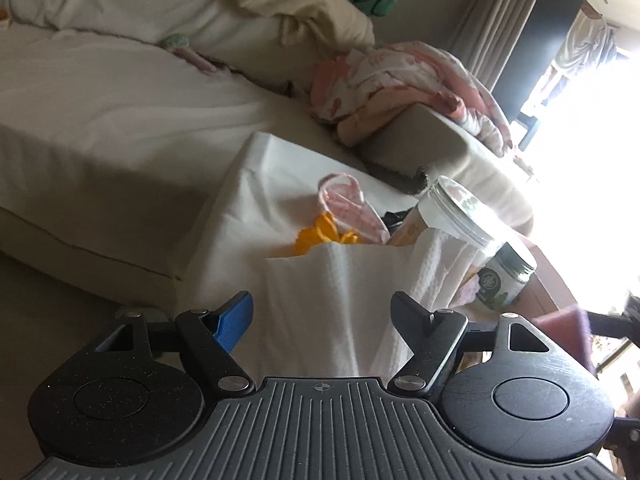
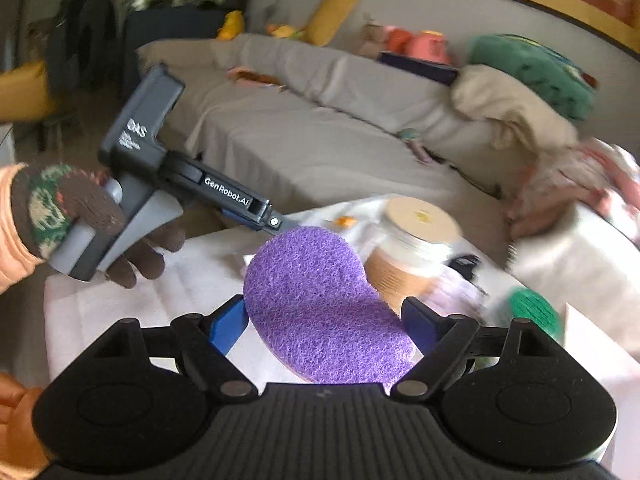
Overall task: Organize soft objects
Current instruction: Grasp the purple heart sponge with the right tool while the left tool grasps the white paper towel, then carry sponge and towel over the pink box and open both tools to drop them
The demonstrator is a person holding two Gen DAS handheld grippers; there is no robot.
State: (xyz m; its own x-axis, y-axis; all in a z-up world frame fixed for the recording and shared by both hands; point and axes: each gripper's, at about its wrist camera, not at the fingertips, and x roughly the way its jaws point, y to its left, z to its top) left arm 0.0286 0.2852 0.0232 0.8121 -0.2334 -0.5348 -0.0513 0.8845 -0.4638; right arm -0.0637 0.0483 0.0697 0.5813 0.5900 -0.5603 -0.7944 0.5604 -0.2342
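Note:
In the right wrist view my right gripper [image 2: 326,316] is closed on a purple heart-shaped scrub pad [image 2: 316,304], held above the white-covered table [image 2: 132,300]. In the left wrist view my left gripper [image 1: 324,312] has its jaws wide apart around a white cloth [image 1: 340,304] that stands up between the fingers; whether the pads touch it is unclear. Beyond the cloth lie an orange soft item [image 1: 320,236] and a pink fabric piece [image 1: 348,208]. The left gripper's body [image 2: 160,176] shows in a gloved hand at the left of the right wrist view.
Jars stand on the table: a clear-lidded jar [image 1: 460,216], a green-labelled jar [image 1: 508,280], a cork-lidded jar [image 2: 416,240]. A beige sofa [image 1: 100,120] with cushions and a pink blanket [image 1: 400,80] lies behind. A bright window is at the right.

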